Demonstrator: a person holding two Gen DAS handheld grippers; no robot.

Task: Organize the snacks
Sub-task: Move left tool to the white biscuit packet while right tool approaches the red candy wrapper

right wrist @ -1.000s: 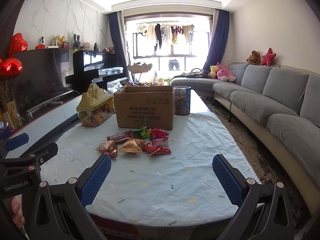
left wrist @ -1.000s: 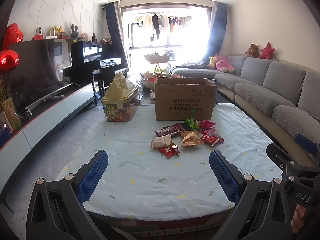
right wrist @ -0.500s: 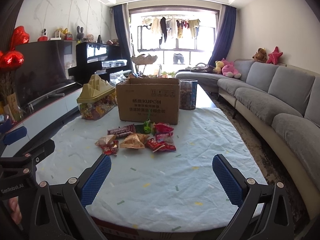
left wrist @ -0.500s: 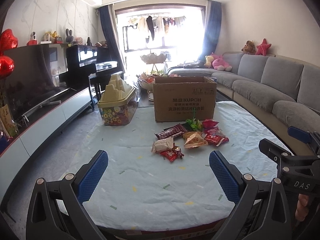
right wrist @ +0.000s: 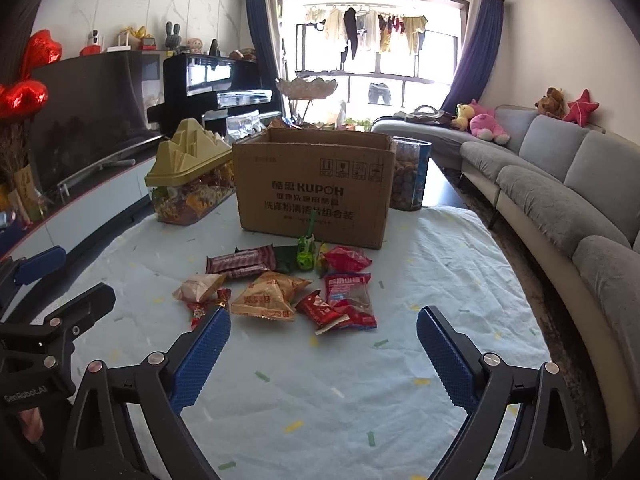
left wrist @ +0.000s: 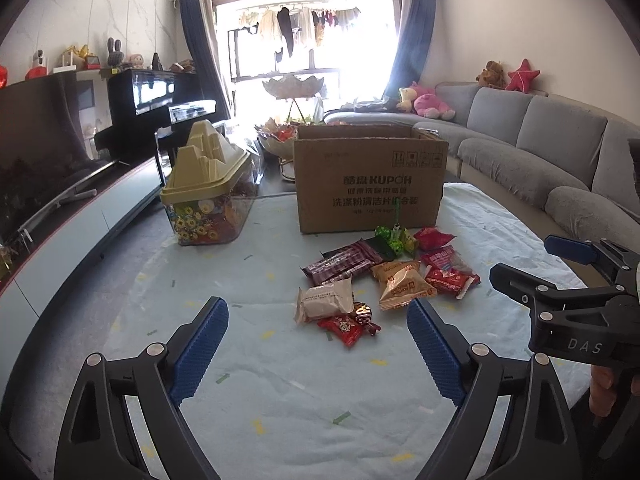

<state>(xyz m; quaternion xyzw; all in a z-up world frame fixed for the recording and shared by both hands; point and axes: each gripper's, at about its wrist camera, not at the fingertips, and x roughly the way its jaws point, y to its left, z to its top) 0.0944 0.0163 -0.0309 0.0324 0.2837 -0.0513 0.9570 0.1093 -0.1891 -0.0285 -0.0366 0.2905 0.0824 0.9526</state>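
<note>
A pile of snack packets lies on the cloth-covered table (left wrist: 280, 400) in front of an open cardboard box (left wrist: 370, 184). It holds a beige packet (left wrist: 324, 300), an orange triangular packet (left wrist: 402, 282), dark purple bars (left wrist: 340, 266), red packets (left wrist: 448, 270) and green sweets (left wrist: 390, 238). My left gripper (left wrist: 316, 312) hovers just short of the beige packet, its jaws closing with nothing pressed between the pads. Over the pile's near edge my right gripper (right wrist: 324, 316) is also closing, gripping nothing. The box (right wrist: 314, 188) and the orange packet (right wrist: 270, 294) show in the right wrist view too.
A clear tub with a yellow mountain-shaped lid (left wrist: 208, 192) stands left of the box. A round jar (right wrist: 410, 176) stands behind the box's right corner. A grey sofa (left wrist: 540, 152) runs along the right, a low TV cabinet (left wrist: 80, 216) along the left.
Both grippers have moved forward and a little down toward the snack pile, which now looks larger. Both pairs of jaws have narrowed slightly.
</note>
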